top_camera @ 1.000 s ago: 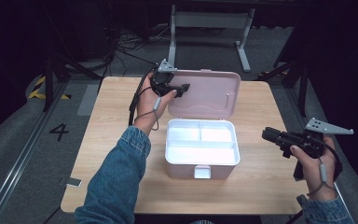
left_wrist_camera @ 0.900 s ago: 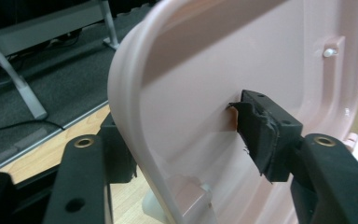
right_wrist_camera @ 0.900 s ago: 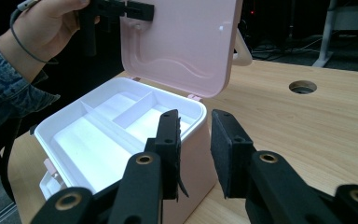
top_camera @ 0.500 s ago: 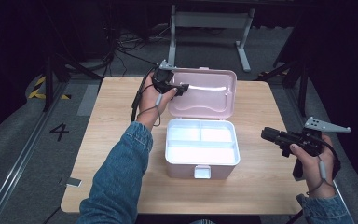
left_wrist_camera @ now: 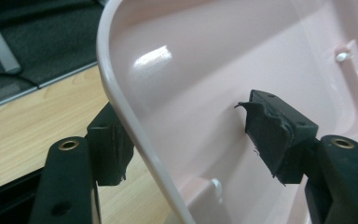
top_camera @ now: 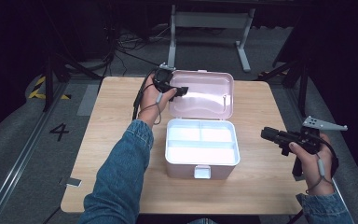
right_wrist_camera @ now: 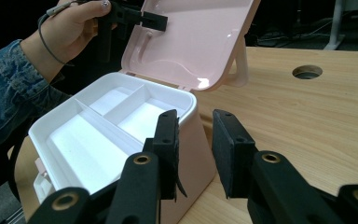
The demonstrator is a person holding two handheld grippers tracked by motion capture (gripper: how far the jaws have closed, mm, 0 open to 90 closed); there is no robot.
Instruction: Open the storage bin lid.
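Observation:
A pink box [top_camera: 203, 168] stands mid-table with a white divided tray [top_camera: 200, 144] in it. Its pink lid [top_camera: 205, 93] is swung up and leans back. My left gripper [top_camera: 182, 90] is at the lid's left edge. In the left gripper view its jaws straddle the lid's rim [left_wrist_camera: 135, 135]; they have just been opening, and the right pad [left_wrist_camera: 275, 135] stands off the lid's inner face. My right gripper [top_camera: 266, 134] hovers right of the box, open, with nothing between its pads [right_wrist_camera: 233, 149]. The right gripper view shows the lid [right_wrist_camera: 191, 37], the tray [right_wrist_camera: 88, 140] and the left gripper [right_wrist_camera: 154, 19].
The wooden table [top_camera: 270, 107] has bare surface on both sides of the box and a round cable hole [right_wrist_camera: 306, 71]. A metal stand [top_camera: 209, 18] rises behind the far edge. A small tag [top_camera: 73, 182] lies at the table's front left corner.
The left hand has shifted a little at the lid's left edge, and its jaws stand wider apart. The lid and the right gripper have stayed about where they were.

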